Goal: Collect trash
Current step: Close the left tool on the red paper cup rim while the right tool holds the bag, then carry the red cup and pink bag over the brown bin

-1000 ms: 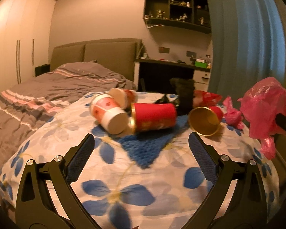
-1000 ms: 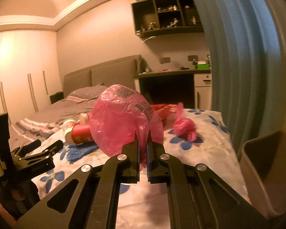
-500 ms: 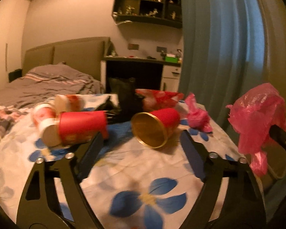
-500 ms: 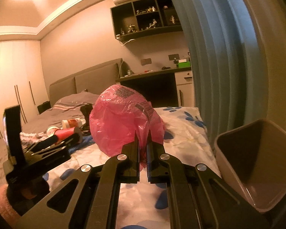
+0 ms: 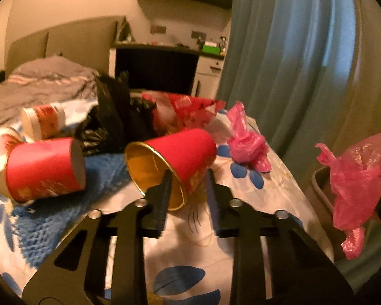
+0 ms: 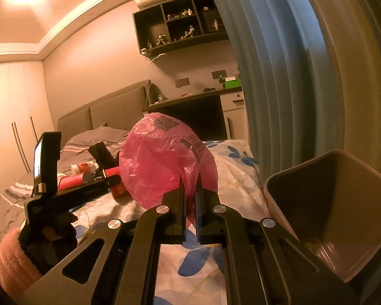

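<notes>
Since the earlier frame, left gripper [image 5: 188, 178] has narrowed around red cup [image 5: 172, 160], lying on the bed [image 5: 185, 267], mouth toward it. Right gripper [image 6: 189, 181] clamps pink bag [image 6: 165, 160], bin [image 6: 330, 203] right.

The right gripper [image 6: 190, 178] held a pink plastic bag [image 6: 165, 160] pinched between nearly closed jaws above the floral bed [image 6: 231, 167]. A brown bin [image 6: 343, 203] stood at three o'clock, the left gripper [image 6: 88, 190] at nine o'clock.
</notes>
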Action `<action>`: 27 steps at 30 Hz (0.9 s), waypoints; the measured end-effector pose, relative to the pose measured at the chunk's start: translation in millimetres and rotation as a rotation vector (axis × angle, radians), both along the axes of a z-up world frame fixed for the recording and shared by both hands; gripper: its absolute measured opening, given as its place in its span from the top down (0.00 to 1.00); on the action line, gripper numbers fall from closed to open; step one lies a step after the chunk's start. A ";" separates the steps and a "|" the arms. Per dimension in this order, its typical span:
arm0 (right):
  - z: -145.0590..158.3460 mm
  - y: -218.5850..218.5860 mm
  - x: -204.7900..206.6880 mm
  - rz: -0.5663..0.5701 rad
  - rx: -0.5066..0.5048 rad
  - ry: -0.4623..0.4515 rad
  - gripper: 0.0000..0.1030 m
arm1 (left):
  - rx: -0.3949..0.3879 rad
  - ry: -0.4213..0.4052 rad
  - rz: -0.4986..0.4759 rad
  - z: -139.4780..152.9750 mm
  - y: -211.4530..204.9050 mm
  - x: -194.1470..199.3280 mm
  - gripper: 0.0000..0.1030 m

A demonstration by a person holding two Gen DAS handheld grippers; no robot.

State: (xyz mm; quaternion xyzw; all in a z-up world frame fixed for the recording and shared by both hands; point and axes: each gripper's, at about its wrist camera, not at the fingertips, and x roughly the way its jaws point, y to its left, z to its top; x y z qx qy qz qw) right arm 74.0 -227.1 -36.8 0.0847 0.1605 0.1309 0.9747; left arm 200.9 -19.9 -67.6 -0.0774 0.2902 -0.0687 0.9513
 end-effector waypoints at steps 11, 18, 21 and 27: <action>-0.2 -7.7 1.0 -0.007 0.004 0.003 0.94 | -0.022 -0.026 -0.054 3.2 -4.0 -6.2 0.98; 4.5 -9.6 -5.7 -0.027 0.000 -0.014 0.94 | -0.010 -0.124 -0.087 24.9 -19.8 -47.7 0.98; 8.4 -13.4 -10.3 -0.045 0.000 -0.027 0.94 | 0.000 -0.163 -0.106 34.2 -29.5 -67.2 0.98; 16.5 -18.4 -23.2 -0.072 -0.006 -0.058 0.94 | 0.010 -0.204 -0.143 45.0 -44.2 -89.2 0.98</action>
